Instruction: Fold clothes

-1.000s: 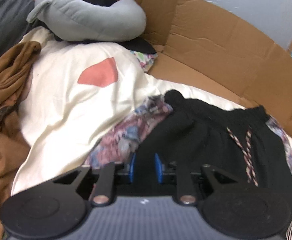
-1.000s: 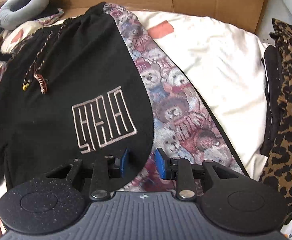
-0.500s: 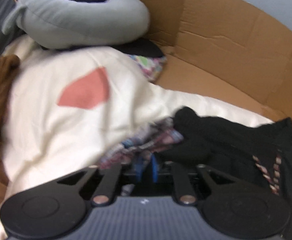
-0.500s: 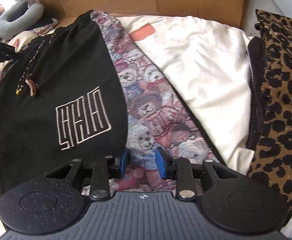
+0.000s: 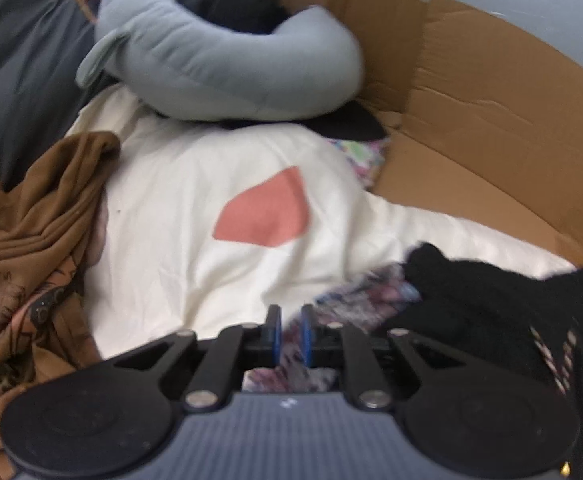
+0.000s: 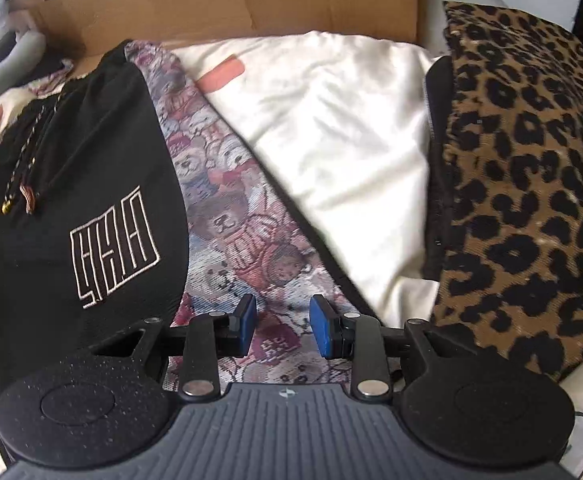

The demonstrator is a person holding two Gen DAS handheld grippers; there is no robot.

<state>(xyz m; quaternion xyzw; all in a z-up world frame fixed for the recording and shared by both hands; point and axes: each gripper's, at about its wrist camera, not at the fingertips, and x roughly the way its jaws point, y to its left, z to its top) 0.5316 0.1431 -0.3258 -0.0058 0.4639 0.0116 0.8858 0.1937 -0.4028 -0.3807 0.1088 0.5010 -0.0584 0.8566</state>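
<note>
1. The black shorts (image 6: pixel 79 184) lie on the left of the right view, long way running from upper middle to lower left.
2. They rest on the teddy bear cloth (image 6: pixel 227 208).
3. The right gripper (image 6: pixel 282 326) is apart, holding nothing.
4. The left gripper (image 5: pixel 289 334) is opening, with teddy cloth showing between its pads.

A grey curved pillow (image 5: pixel 227 60) is lying against a cardboard wall (image 5: pixel 491 112), partly resting on a cream sheet (image 5: pixel 179 248) that is showing a pink patch (image 5: pixel 267 216). A leopard-print cushion (image 6: pixel 523 168) is sitting at the sheet's far side, touching its edge.
</note>
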